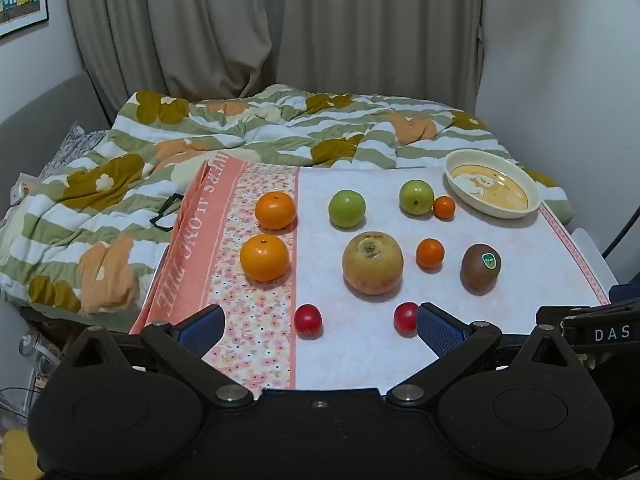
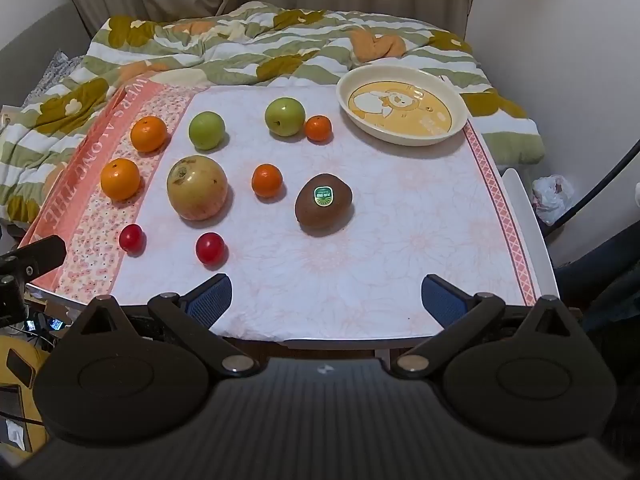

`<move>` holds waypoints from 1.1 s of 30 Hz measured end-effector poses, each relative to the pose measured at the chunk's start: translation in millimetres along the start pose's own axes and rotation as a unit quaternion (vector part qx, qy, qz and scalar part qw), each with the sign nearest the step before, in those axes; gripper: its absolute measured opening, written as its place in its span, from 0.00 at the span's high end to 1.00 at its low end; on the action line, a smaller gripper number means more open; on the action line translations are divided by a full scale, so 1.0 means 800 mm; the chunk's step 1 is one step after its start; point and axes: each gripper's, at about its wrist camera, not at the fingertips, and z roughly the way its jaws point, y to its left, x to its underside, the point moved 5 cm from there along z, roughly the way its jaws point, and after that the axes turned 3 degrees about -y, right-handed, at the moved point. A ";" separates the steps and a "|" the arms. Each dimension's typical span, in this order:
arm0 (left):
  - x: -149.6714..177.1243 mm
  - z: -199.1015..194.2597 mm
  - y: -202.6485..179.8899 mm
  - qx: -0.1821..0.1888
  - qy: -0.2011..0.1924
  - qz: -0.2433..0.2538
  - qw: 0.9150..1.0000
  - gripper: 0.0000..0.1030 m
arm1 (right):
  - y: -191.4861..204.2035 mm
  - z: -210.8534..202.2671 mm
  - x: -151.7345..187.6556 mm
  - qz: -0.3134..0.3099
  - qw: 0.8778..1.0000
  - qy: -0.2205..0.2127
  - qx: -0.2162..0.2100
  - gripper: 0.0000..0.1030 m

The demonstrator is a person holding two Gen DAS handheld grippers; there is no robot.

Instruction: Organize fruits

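Fruit lies scattered on a cloth-covered table point(image 2: 400, 240): two oranges point(image 1: 265, 258) point(image 2: 120, 179) at the left, two green apples point(image 1: 347, 208) point(image 2: 285, 116), a big yellow-brown fruit point(image 1: 373, 263) point(image 2: 197, 187), two small tangerines point(image 1: 430, 253) point(image 2: 267, 180), a kiwi point(image 1: 481, 267) point(image 2: 323, 205) with a sticker, and two red cherry tomatoes point(image 1: 308, 319) point(image 2: 210, 248). A cream plate point(image 1: 472, 204) point(image 2: 348, 100) sits empty at the far right. My left gripper point(image 1: 320, 330) hovers open over the near edge, one tomato between its fingers, untouched. My right gripper point(image 2: 326, 300) is open and empty.
A rumpled green-striped quilt point(image 1: 240, 128) point(image 2: 240, 40) lies beyond the table, with curtains behind it. The cloth's orange flowered band point(image 1: 248, 280) runs along the left side. The table's right edge drops off near a white chair part point(image 2: 524, 208) and a plastic bag point(image 2: 552, 196).
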 end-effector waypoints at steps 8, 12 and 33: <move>0.001 -0.006 -0.005 0.005 -0.021 -0.003 1.000 0.00 | 0.002 -0.003 0.003 -0.003 1.000 0.002 0.000 0.00; 0.000 -0.007 -0.004 0.005 -0.021 -0.001 1.000 0.00 | 0.001 -0.004 0.005 0.000 1.000 0.001 0.000 0.00; -0.002 -0.011 -0.005 0.000 -0.026 -0.002 1.000 0.00 | -0.001 -0.012 0.005 0.002 1.000 -0.003 -0.001 0.00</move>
